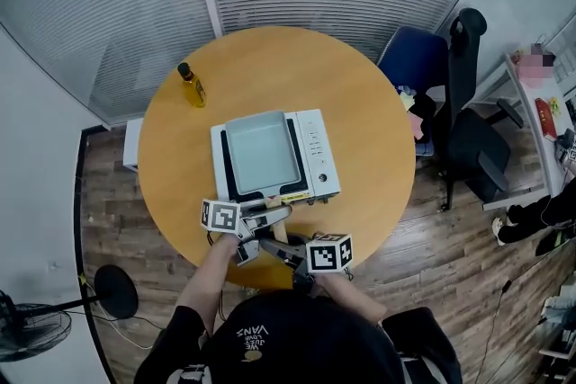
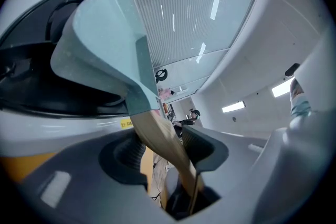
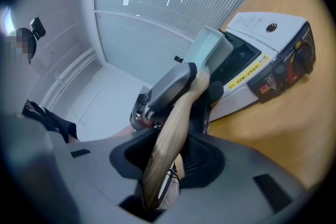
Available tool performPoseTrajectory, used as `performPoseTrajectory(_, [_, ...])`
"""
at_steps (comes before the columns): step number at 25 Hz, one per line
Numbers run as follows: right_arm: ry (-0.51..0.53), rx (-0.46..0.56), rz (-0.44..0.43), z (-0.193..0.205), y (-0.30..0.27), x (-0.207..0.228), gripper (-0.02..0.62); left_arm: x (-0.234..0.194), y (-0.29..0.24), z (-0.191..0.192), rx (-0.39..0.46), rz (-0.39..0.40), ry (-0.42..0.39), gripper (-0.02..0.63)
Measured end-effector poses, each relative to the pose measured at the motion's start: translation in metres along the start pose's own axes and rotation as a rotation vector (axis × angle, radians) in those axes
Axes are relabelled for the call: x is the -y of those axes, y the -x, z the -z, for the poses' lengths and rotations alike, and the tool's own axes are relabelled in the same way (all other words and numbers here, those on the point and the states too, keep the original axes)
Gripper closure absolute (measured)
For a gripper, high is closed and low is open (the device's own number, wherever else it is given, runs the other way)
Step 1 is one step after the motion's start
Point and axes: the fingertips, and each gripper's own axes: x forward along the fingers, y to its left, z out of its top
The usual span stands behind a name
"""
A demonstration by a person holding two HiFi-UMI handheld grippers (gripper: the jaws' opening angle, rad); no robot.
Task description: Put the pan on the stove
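Observation:
A pale blue-grey square pan (image 1: 259, 150) lies over the black burner area of a white tabletop stove (image 1: 317, 153). Whether it rests there or hangs just above, I cannot tell. Its wooden handle (image 1: 277, 227) points toward me. My left gripper (image 1: 264, 217) is shut on the handle (image 2: 160, 136) close to the pan (image 2: 105, 39). My right gripper (image 1: 273, 248) is shut on the same handle (image 3: 170, 134) further back, just behind the left gripper (image 3: 168, 86). In the right gripper view the pan (image 3: 210, 49) and the stove (image 3: 273, 52) show beyond the right gripper (image 3: 168, 159).
The stove stands on a round wooden table (image 1: 360, 85). A yellow oil bottle (image 1: 191, 85) stands at the table's far left. An office chair (image 1: 454, 103) is at the right, a desk (image 1: 531, 121) beyond it, a floor fan (image 1: 31, 328) at the lower left.

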Motion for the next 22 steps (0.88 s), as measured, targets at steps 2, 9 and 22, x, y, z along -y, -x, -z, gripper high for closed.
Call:
performPoseTrajectory(2, [-0.005,0.005,0.0,-0.003,-0.001,-0.001,0.472,-0.001,0.001,-0.004,0.006,0.003,0.007,0.396])
performPoseTrajectory(9, [-0.01,0.02,0.013,-0.01,-0.008,0.0,0.472,-0.001,0.004,-0.011,0.012,0.036,0.03,0.391])
performPoseTrajectory(22, [0.05,0.047,0.039,-0.022,-0.014,-0.007,0.422,-0.005,0.028,-0.014,0.16,-0.006,0.051,0.295])
